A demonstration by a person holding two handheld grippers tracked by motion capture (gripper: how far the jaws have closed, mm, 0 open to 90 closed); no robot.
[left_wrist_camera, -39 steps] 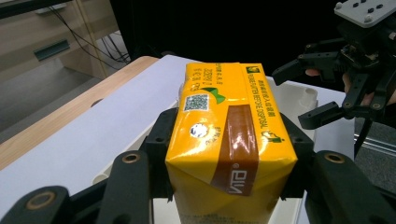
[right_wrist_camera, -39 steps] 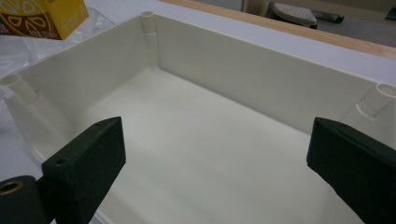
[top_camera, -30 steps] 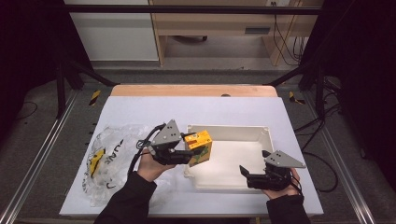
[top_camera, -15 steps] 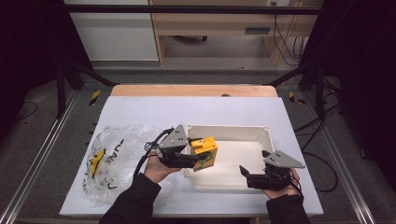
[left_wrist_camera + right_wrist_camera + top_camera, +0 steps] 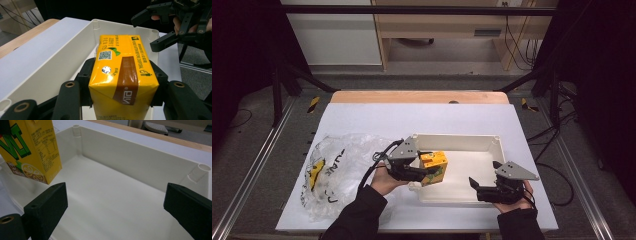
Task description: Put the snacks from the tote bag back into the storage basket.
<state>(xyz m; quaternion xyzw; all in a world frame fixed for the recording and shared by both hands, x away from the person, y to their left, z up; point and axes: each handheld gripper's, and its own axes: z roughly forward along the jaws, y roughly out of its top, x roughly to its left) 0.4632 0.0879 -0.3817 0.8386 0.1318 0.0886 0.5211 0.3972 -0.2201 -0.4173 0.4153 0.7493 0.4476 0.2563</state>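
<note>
gripping fingers (image 5: pixel 85 75) on glossy boxy yellow carton (image 5: pixel 120 75) over smooth white tray (image 5: pixel 492 145)

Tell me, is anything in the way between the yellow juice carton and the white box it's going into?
Nothing visible blocks it. The left gripper holds the yellow juice carton just inside the left end of the white plastic box, whose floor below looks bare. The right gripper waits open at the box's near edge.
</note>
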